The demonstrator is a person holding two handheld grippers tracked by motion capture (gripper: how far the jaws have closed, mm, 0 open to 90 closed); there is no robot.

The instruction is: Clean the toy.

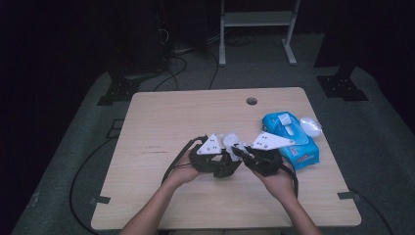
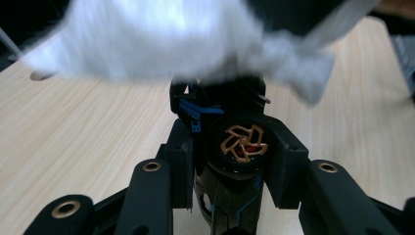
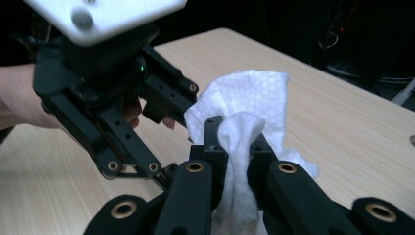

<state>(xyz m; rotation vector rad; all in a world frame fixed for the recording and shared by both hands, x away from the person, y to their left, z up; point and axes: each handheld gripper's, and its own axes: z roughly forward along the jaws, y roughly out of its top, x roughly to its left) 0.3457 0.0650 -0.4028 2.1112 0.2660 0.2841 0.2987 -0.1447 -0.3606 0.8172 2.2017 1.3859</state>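
Both tools (image 1: pixel 234 155) raised, facing inward

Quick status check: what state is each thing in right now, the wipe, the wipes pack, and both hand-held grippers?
White wipe: crumpled, held off the table between the two tools.
Right hand-held gripper: shut on the wipe.
Left hand-held gripper: jaws close together, on a black part with the wipe draped above it; grip unclear.
Blue wipes pack: lying flat on the table, lid state unclear.
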